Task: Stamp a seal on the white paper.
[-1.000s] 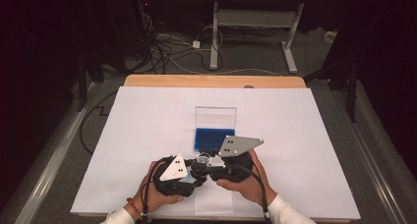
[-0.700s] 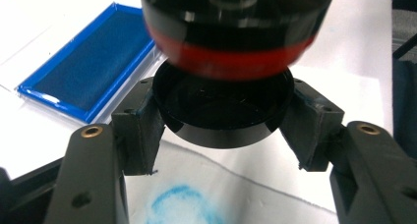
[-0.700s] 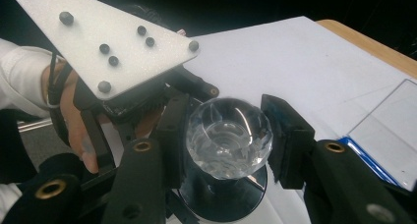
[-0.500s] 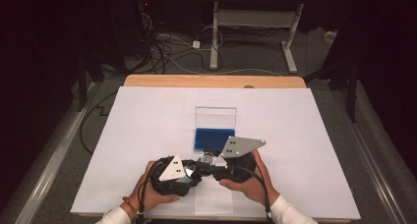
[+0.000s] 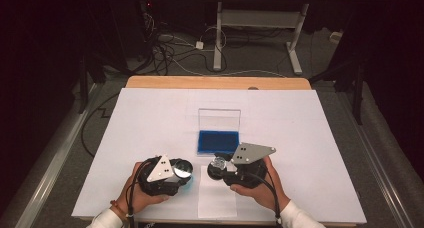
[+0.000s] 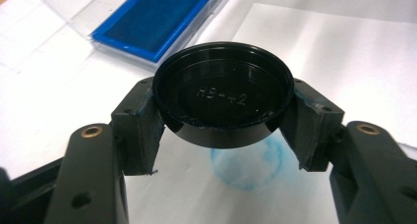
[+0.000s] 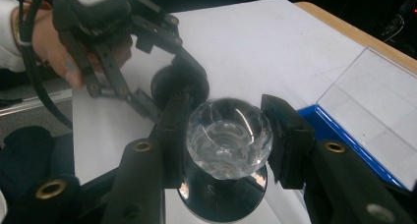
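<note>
**Stamp and cap apart over the sheet — smear and slip risks**

Nearest me, my left gripper (image 5: 183, 171) has its jaws closed on the black cap (image 6: 223, 106), pinching it by the rim with the hollow side up and a moulded code visible inside. The hold is only on the edges, so I judge a small twist could pop the cap out onto the paper sheet (image 5: 217, 195). Blue already stains the left pads (image 6: 149, 130), and a faint round blue print (image 6: 248, 167) sits on the sheet just under the cap; dropping the cap there could smear it.

My right gripper (image 7: 223, 135) clamps the clear faceted knob (image 7: 227, 135) of the stamp (image 5: 218, 166), its dark base (image 7: 221, 197) hanging below. Glassy, rounded surface: I judge it may rotate or slide in the pads if I tilt. Whether the face is freshly inked I cannot tell.

Just beyond, the blue ink pad (image 5: 218, 141) lies in its open case, clear lid (image 5: 219, 119) standing up behind. Swinging either gripper forward could knock that lid or drag ink over the white table cover (image 5: 150, 113).
</note>
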